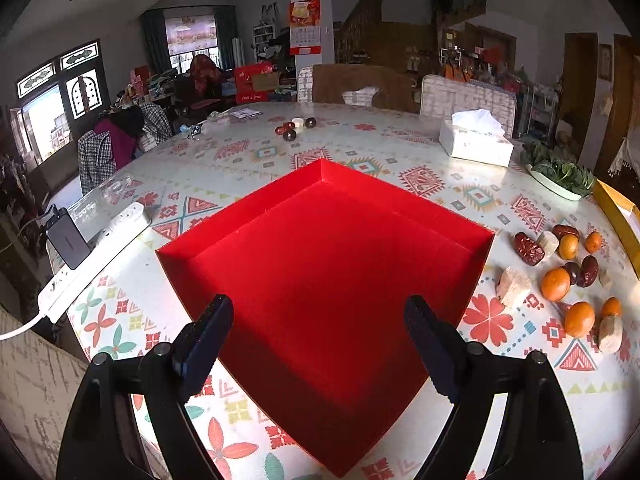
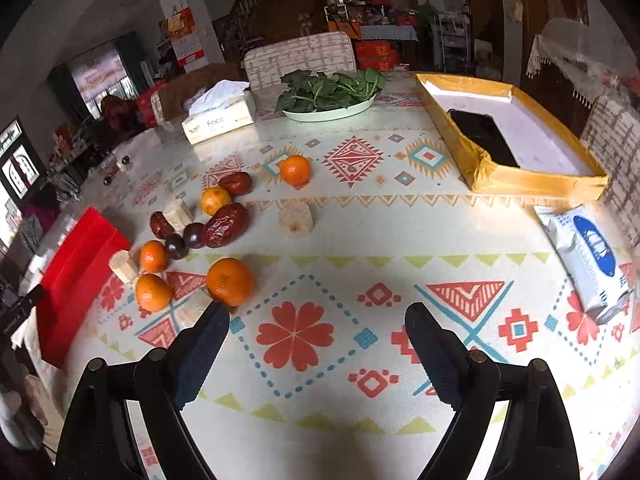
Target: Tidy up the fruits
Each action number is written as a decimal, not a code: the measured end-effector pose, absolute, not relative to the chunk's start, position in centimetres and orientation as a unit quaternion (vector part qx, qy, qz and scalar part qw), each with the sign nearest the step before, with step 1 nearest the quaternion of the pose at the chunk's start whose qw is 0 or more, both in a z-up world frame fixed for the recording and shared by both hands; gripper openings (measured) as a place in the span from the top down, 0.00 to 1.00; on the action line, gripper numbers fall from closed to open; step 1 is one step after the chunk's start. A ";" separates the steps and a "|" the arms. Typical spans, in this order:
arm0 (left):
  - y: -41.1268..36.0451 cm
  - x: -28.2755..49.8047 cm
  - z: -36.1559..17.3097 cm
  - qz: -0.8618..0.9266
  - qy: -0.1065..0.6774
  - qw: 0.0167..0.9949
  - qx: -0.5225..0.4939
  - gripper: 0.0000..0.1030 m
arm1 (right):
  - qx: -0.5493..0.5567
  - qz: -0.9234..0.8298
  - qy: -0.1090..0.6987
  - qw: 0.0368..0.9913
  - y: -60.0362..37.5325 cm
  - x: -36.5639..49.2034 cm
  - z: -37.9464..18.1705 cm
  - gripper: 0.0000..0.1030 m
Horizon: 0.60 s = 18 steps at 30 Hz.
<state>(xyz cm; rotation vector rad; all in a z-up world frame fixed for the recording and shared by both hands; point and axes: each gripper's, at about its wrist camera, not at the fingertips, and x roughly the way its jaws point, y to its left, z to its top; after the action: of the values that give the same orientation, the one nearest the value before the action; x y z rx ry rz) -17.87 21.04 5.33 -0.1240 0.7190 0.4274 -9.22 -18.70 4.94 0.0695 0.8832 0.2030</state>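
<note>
The tissue box [image 2: 219, 120] reads "Face"; the wipes packet [image 2: 588, 258] bears partly legible "CLEANING".

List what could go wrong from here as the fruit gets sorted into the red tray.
1. The mandarins are round and could roll across the smooth tablecloth if nudged.
2. The fruit lies packed together: closing on a red date could knock the dark plums beside it.
3. The pale cut chunks look soft and might crush under a hard squeeze.
The red tray is empty, both jaws open.
</note>
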 end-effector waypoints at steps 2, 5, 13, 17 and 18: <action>21.2 -18.0 5.2 0.207 0.349 0.912 -0.064 0.16 | 0.008 0.087 0.417 0.905 -18.2 -9.3 5.1 0.11; 21.3 -17.9 5.2 0.210 0.348 0.911 -0.066 0.16 | 0.027 0.093 0.415 0.905 -18.4 -9.2 5.3 0.11; 17.3 -17.4 6.0 0.156 0.344 0.925 -0.051 0.16 | 0.207 0.167 0.430 0.863 -21.6 -7.9 5.0 0.10; 14.4 -16.9 6.3 0.128 0.336 0.933 -0.029 0.16 | 0.241 0.171 0.455 0.840 -22.6 -7.2 3.9 0.10; 14.1 -16.9 6.4 0.129 0.335 0.933 -0.026 0.16 | 0.241 0.175 0.462 0.835 -22.7 -7.1 3.7 0.10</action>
<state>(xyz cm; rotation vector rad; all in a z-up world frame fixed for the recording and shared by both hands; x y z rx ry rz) -16.87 14.13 6.35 -0.0533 0.6846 0.2638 -7.06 -22.72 3.67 0.5113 0.9793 0.3705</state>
